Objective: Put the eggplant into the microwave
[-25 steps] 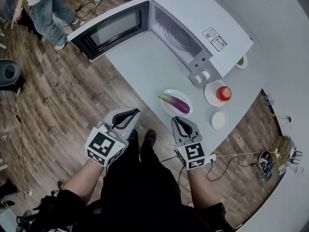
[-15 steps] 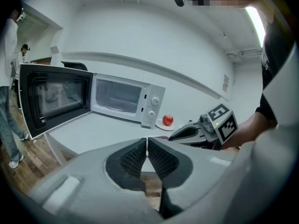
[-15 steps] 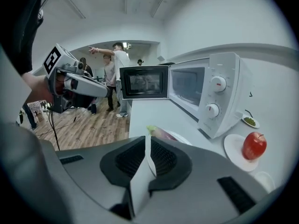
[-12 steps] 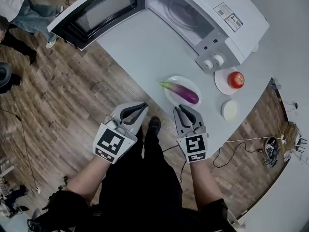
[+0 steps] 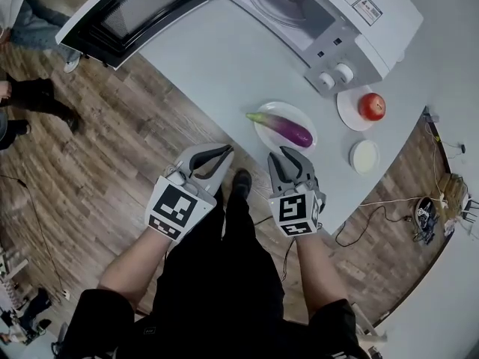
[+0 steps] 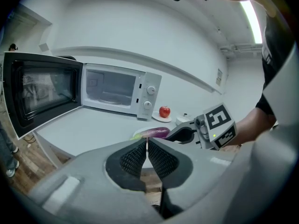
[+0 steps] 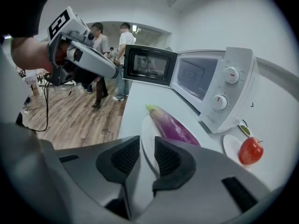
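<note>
The eggplant (image 5: 283,129) lies lengthwise on a white oval plate (image 5: 302,115) close to the worktop's (image 5: 224,66) near edge, in front of the microwave's control-knob end. Its green stem end points toward the side where the door hangs open. It is outside the microwave and no tool touches it.

The right gripper (image 5: 289,154) sits at the near edge of the worktop, just short of the plate, and points at the eggplant. Its jaws stand spread and have just been opening. In the right gripper view the plate rim shows through the gap, and the eggplant lies just beyond the tips. Nothing is pinched.

The left gripper (image 5: 221,154) is off the worktop's near edge, above the wooden floor (image 5: 97,133), beside the right gripper. Its jaws are pressed together with nothing between them.

The microwave (image 5: 359,21) stands along the far side of the worktop with its door (image 5: 127,10) swung fully open. A red fruit (image 5: 372,106) sits on a small white plate (image 5: 349,115) near the right-hand edge, beyond the eggplant.
</note>
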Motion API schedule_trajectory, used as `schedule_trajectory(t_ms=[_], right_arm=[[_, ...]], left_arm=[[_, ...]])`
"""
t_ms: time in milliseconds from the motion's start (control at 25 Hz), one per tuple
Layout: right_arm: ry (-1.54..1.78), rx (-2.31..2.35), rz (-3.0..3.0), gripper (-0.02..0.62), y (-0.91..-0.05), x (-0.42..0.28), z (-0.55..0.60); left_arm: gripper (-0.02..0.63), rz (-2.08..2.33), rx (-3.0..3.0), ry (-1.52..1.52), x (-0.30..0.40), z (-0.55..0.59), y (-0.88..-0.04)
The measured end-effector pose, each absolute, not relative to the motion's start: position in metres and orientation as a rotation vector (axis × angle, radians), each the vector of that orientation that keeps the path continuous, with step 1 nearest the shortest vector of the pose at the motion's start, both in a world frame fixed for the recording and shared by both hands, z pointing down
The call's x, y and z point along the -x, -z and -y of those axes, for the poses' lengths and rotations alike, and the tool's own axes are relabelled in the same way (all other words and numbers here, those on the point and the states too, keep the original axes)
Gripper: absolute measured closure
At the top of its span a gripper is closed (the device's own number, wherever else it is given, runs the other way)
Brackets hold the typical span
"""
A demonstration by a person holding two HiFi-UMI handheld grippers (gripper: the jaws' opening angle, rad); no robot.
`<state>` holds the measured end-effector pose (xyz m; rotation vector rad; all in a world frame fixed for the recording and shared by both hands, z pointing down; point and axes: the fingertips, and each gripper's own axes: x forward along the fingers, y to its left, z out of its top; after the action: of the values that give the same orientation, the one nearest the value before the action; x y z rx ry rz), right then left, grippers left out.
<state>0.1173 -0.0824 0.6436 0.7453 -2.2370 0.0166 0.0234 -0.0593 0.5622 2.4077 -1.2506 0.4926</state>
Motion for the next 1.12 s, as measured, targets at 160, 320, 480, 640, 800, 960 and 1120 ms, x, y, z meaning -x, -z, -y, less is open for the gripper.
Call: schedule_trajectory(t_ms=[160, 320, 480, 640, 800, 960, 1120], right_arm=[[0.03, -0.725, 2.17, 0.482, -0.657, -0.119, 0.083], [0.054, -0.727, 2.116, 0.482, -0.666, -0.123, 0.087], [0.105, -0.71, 2.093, 0.482, -0.668, -0.119, 0.091], [0.194, -0.693, 2.053, 0.506, -0.668, -0.114, 0.095], [0.302, -0.691, 1.987, 0.523, -0.668, -0.111, 0.096], [0.365, -0.686, 1.928, 0.528, -0.67, -0.115, 0.093], [0.397, -0.693, 1.894, 0.528, -0.671, -0.122, 0.093]], left_arm=[[0.586, 1.259, -2.409, -0.497, -0.022, 0.06, -0.562], [0.586, 1.259, -2.402, -0.501, -0.021, 0.057, -0.56], [0.586, 1.273, -2.388, -0.503, -0.016, 0.053, -0.56], [0.586, 1.281, -2.375, -0.496, -0.013, 0.051, -0.56], [0.586, 1.286, -2.369, -0.494, -0.01, 0.048, -0.56], [0.586, 1.28, -2.364, -0.497, -0.009, 0.046, -0.561], [0.586, 1.276, -2.371, -0.491, -0.009, 0.046, -0.558]])
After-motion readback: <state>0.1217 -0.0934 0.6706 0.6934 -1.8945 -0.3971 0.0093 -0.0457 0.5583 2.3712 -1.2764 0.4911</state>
